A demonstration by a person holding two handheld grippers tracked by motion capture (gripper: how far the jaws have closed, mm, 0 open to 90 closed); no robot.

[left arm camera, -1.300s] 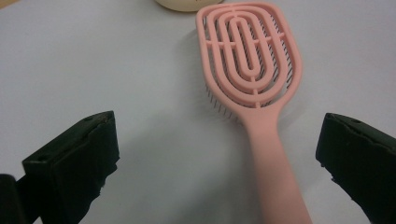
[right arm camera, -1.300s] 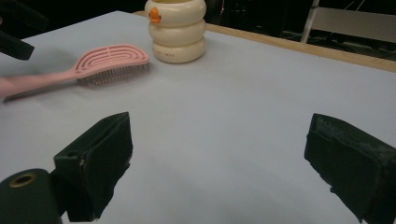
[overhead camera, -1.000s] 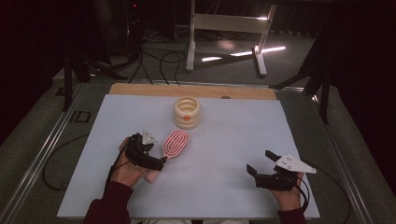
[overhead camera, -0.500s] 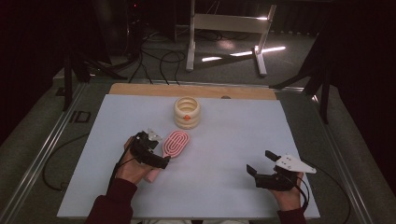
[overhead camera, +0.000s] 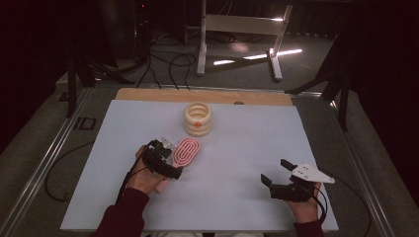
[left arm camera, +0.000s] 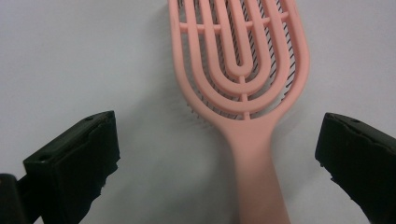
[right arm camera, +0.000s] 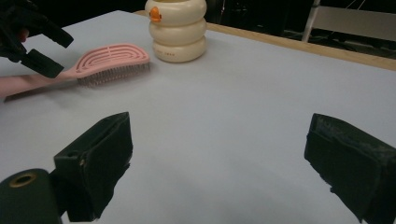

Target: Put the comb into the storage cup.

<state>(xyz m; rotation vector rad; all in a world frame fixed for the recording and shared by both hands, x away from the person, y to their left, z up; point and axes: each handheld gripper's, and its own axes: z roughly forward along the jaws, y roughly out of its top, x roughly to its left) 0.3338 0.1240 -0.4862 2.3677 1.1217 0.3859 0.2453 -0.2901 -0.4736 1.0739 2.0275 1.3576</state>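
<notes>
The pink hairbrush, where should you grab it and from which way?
Probably by the handle of the pink hairbrush. It lies flat, bristles down, and the handle is narrow and straight, while the slotted head is wide. The left hand-held gripper already has its open jaws on either side of the handle, so coming down from above and closing across it looks best.

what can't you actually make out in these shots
- Hairbrush handle end: cut off by the bottom edge in the left gripper view; under the left gripper in the high view.
- Orange mark on the cream ringed container: too small to read.
- Container's inside: rim hides it in the right gripper view.
</notes>
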